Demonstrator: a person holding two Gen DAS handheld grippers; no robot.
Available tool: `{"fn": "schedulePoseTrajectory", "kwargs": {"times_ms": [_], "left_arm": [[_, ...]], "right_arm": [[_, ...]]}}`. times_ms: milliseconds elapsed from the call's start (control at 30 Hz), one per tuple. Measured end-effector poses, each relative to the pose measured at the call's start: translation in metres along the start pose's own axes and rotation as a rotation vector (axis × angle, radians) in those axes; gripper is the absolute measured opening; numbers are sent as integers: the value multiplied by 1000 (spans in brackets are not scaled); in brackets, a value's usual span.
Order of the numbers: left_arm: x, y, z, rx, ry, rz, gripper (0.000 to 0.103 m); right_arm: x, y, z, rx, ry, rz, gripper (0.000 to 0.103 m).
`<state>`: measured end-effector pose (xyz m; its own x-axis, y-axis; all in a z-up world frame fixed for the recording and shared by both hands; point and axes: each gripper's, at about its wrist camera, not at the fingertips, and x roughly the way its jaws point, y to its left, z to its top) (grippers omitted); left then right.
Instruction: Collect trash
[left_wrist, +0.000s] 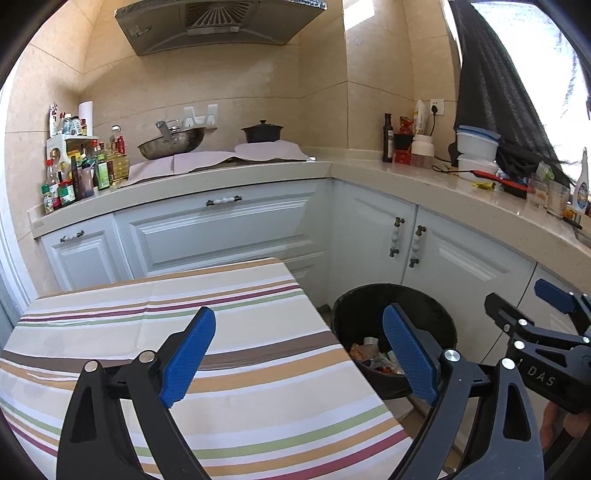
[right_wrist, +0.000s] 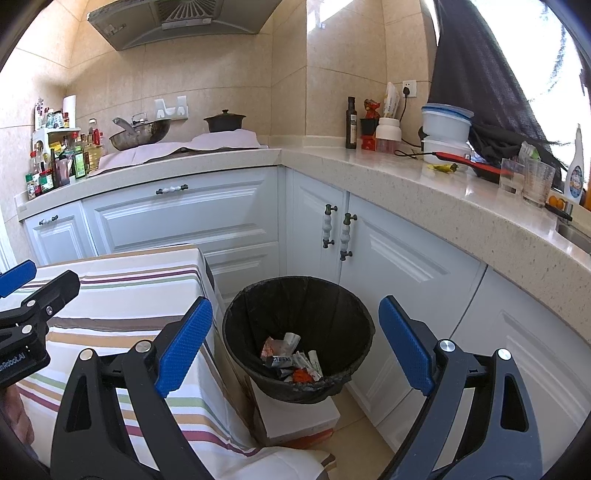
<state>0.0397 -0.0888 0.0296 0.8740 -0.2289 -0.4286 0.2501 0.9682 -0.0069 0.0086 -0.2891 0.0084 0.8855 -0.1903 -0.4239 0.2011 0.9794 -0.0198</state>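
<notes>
A black bin (right_wrist: 314, 295) with a dark liner stands on the floor right of the striped table (right_wrist: 129, 295). Crumpled wrappers (right_wrist: 291, 360) lie at its bottom. My right gripper (right_wrist: 295, 306) hangs open above the bin with nothing between its blue pads. My left gripper (left_wrist: 299, 321) is open too, straddling the table's right edge (left_wrist: 317, 332), and its pads hold nothing. In the left wrist view the bin (left_wrist: 354, 295) shows partly behind the right finger, with the wrappers (left_wrist: 369, 352) inside. No loose trash lies on the tablecloth (left_wrist: 184, 295).
The bin rests on a white box (right_wrist: 295, 421). White cabinets (right_wrist: 406, 266) stand close behind it. The countertop (right_wrist: 369, 162) carries a wok, a pot, bottles, stacked tubs, glasses and a small yellow wrapper (right_wrist: 443, 168).
</notes>
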Motion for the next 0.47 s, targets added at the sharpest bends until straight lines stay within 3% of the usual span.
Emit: {"fn": "schedulePoseTrajectory", "kwargs": {"times_ms": [233,467], "left_arm": [[1,-2,2,8,-18,3,90],[12,6,-4,-6,51,22,90]], "right_arm": [[0,0,1,1,1,0,89],[1,3,-2,-5,7,11,89]]}}
